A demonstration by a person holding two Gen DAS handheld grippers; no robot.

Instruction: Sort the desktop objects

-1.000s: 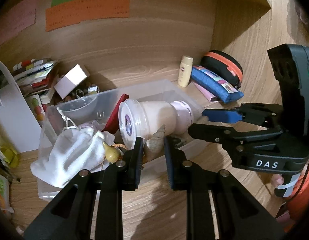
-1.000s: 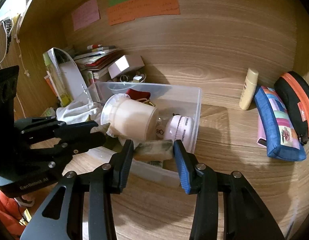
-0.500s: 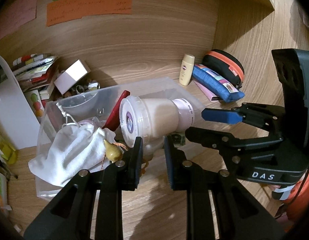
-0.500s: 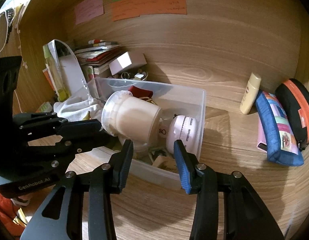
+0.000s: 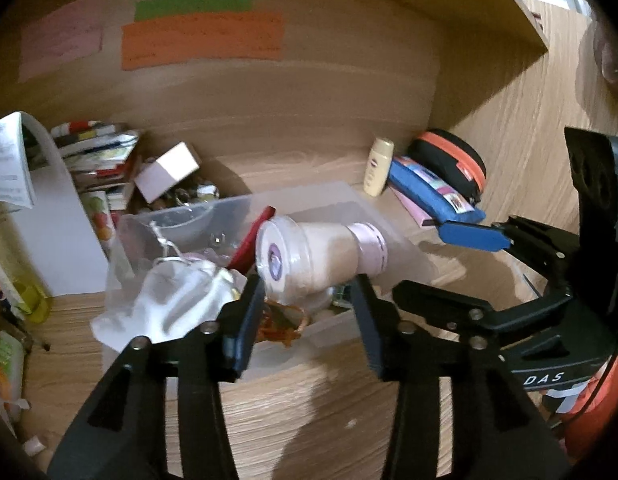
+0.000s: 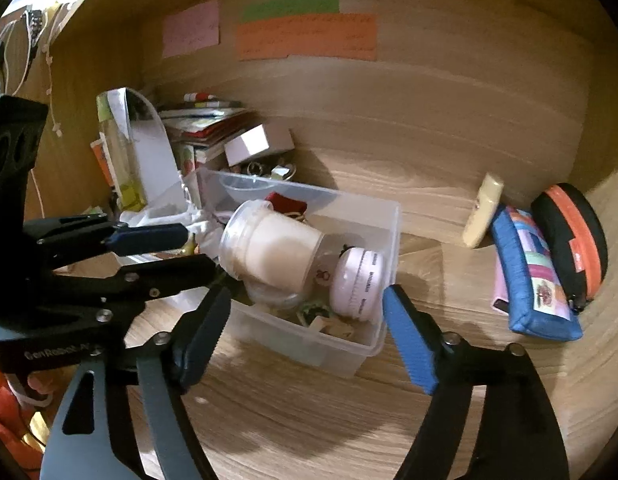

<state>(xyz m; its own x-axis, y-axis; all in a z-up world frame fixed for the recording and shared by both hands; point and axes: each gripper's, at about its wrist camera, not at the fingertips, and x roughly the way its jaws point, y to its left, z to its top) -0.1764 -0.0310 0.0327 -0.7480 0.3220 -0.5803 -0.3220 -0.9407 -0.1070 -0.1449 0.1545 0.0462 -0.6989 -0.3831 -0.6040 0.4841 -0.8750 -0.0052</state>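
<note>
A clear plastic bin [image 6: 373,340] stands on the wooden desk and also shows in the left wrist view [image 5: 333,200]. In it lie a cream jar on its side [image 6: 277,248] [image 5: 313,256], a round pink timer [image 6: 359,284], a white cloth pouch [image 5: 181,300], a red item [image 6: 287,204] and small bits. My left gripper [image 5: 309,322] is open and empty just in front of the bin's near wall. My right gripper [image 6: 307,336] is open and empty, wide apart before the bin's near corner.
A cream lotion bottle [image 6: 483,216], a blue pencil case [image 6: 533,272] and a black-and-orange pouch [image 6: 573,240] lie at the right. A white box [image 6: 257,144], stacked books [image 6: 205,120] and a white stand [image 6: 149,148] sit behind the bin on the left.
Both grippers have opened wide and drawn back from the bin. The shell from the left one and the brown block from the right one are no longer held.
</note>
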